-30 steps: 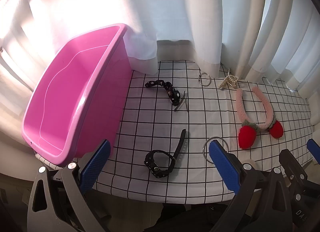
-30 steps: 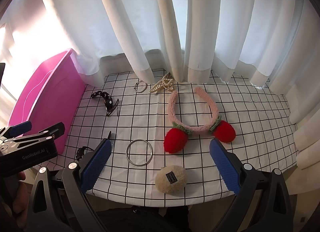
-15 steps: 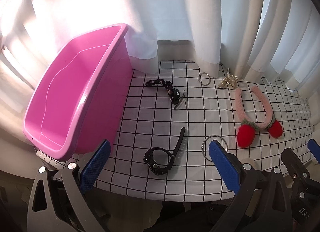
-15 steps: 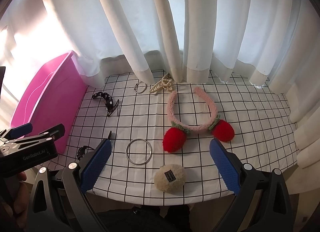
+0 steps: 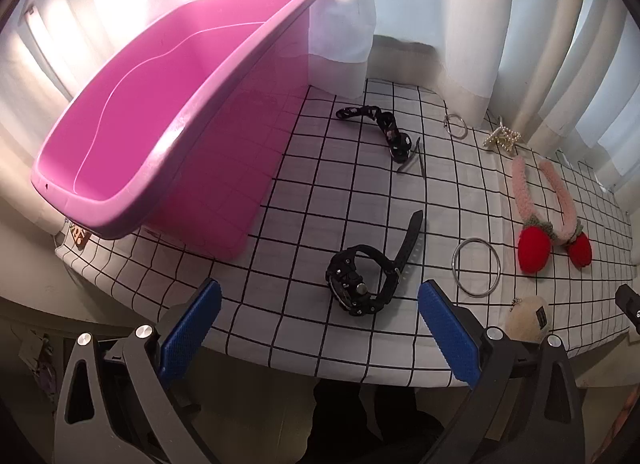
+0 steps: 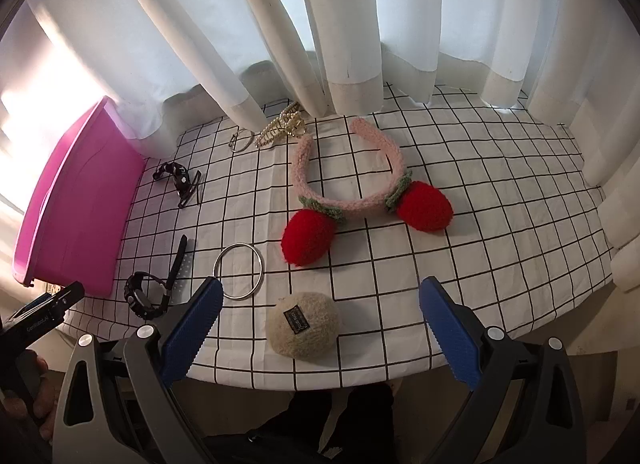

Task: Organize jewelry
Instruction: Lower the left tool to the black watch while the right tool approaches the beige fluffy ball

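The work surface is a table under a white cloth with a black grid [image 6: 500,200], backed along its far edge by white curtains [image 6: 352,24] with strong light coming through on the left.

The left gripper [image 5: 320,328] hangs over the near table edge, fingers spread wide and empty. A black watch [image 5: 362,284] lies just ahead, between the fingertips. An empty pink tub [image 5: 168,112] stands ahead to the left. A large metal ring [image 5: 476,267] lies just beyond the right fingertip.

The right gripper [image 6: 320,328] is likewise open and holds nothing. A beige fuzzy ball [image 6: 303,324] sits between its fingers. A pink headband with red strawberries [image 6: 360,200] lies farther ahead. A pearl hair clip [image 6: 282,129] rests near the curtains.
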Available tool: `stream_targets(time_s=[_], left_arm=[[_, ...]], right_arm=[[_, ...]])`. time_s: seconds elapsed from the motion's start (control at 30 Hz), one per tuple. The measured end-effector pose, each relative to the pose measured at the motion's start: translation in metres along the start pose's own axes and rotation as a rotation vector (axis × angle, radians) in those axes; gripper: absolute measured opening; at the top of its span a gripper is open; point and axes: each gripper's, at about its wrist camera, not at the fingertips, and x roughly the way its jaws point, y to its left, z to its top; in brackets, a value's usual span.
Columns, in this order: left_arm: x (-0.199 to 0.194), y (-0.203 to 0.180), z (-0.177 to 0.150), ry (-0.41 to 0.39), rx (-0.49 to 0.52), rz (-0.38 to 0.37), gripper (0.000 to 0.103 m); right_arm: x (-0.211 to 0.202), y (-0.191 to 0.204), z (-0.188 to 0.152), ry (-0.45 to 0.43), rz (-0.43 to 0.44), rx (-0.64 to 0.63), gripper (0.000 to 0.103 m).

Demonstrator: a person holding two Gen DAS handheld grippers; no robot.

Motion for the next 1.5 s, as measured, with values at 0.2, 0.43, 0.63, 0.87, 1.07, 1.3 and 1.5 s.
stream_targets(time_s=[0.2,0.43,0.63,0.87,1.07,1.3,1.5], left_arm=[[0.035,-0.013,-0.022,0.032,0.044,-0.045,0.097],[0.070,-0.021,-0.019,0.045,0.082,-0.092,0.097],[0.087,-0.018,-0.015,0.055,0.089,-0.128,0.097],[0.109,-0.020,-0.015,0.062,0.136,-0.132,0.097],[0.127,-0.027,-0.015,0.080,0.170,-0.139,0.097],[0.137,-0.037,-0.017,0.069,0.206,-0.125,0.097],[0.139,-0.040,-0.014,0.049,0.201,-0.117,0.098]], right_arm=[[0.029,-0.007,-0.023,0.082,0.027,0.014,0.094],[0.065,0.006,-0.041,0.143,0.028,-0.046,0.094],[0.101,0.013,-0.052,0.200,0.021,-0.029,0.094],[0.122,0.018,-0.060,0.216,-0.031,-0.037,0.094],[0.134,0.021,-0.063,0.219,-0.083,-0.044,0.094],[0.138,0.023,-0.061,0.189,-0.152,-0.079,0.094],[0.137,0.019,-0.061,0.157,-0.151,-0.094,0.094]])
